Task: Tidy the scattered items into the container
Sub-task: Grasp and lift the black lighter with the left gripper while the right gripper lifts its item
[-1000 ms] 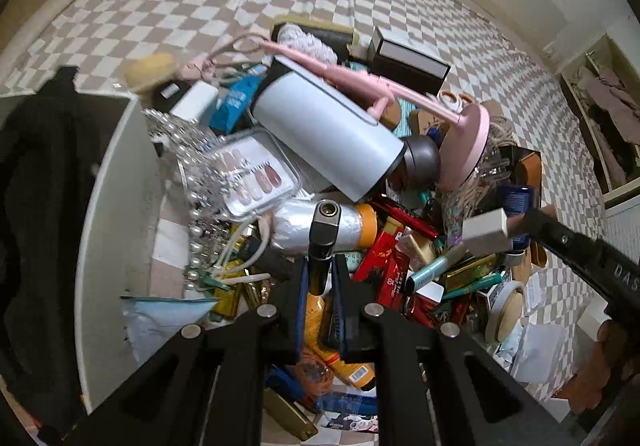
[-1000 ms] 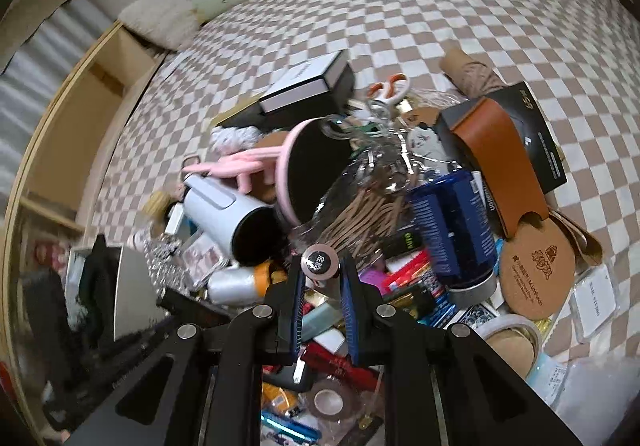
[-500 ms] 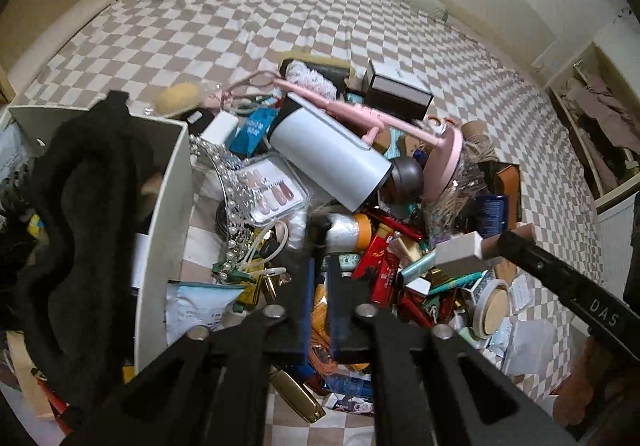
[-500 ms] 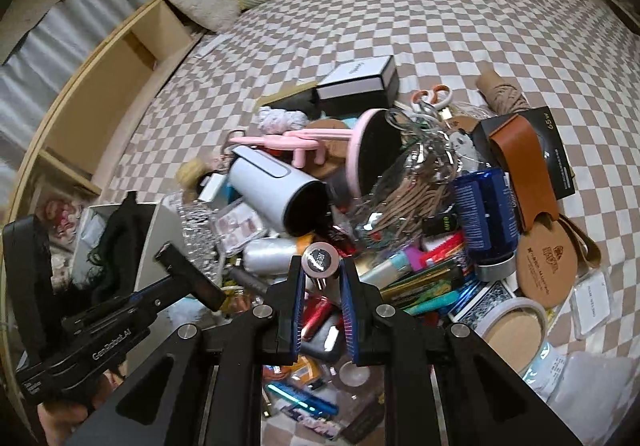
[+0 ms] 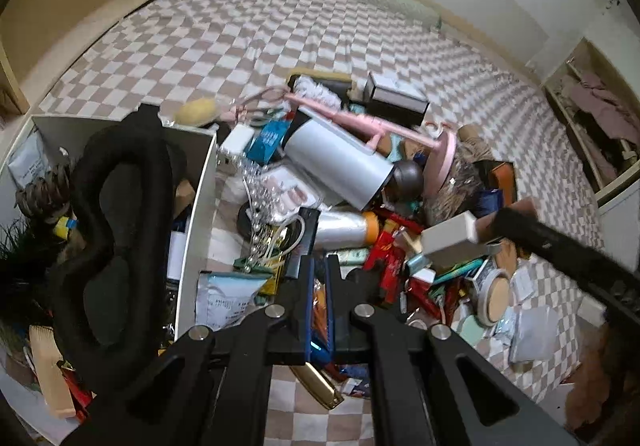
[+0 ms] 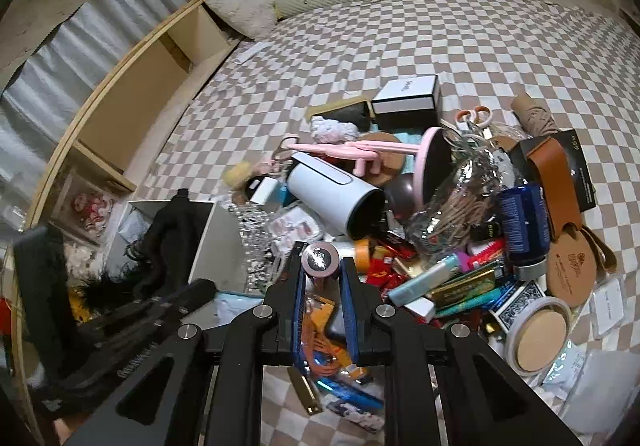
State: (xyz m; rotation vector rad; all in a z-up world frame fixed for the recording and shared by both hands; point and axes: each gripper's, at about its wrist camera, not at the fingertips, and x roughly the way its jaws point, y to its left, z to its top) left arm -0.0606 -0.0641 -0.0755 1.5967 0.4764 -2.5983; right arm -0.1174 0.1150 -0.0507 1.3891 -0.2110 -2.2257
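A pile of scattered items lies on the checkered floor, with a white cylinder (image 5: 338,157) and a pink stand (image 5: 440,161) on top. A white container (image 5: 196,205) at the left holds a black foam piece (image 5: 116,230) and other things. My left gripper (image 5: 319,266) is shut on a thin dark item above the pile, beside the container. My right gripper (image 6: 320,266) is shut on a small pink round-capped tube (image 6: 320,260) above the pile. The right gripper with a white box (image 5: 448,238) shows in the left wrist view.
A silver bottle with an orange cap (image 5: 344,226), a bead string (image 5: 256,205), a blue can (image 6: 524,226), a brown leather case (image 6: 556,181), round tins (image 6: 536,334), a black-and-white box (image 6: 408,93) and scissors (image 6: 472,117) lie in the pile. Wooden shelves (image 6: 132,93) stand at the left.
Both grippers have risen and pulled back from the pile. The left gripper has shifted toward the container, which now shows more fully. The right gripper still holds the pink-capped tube.
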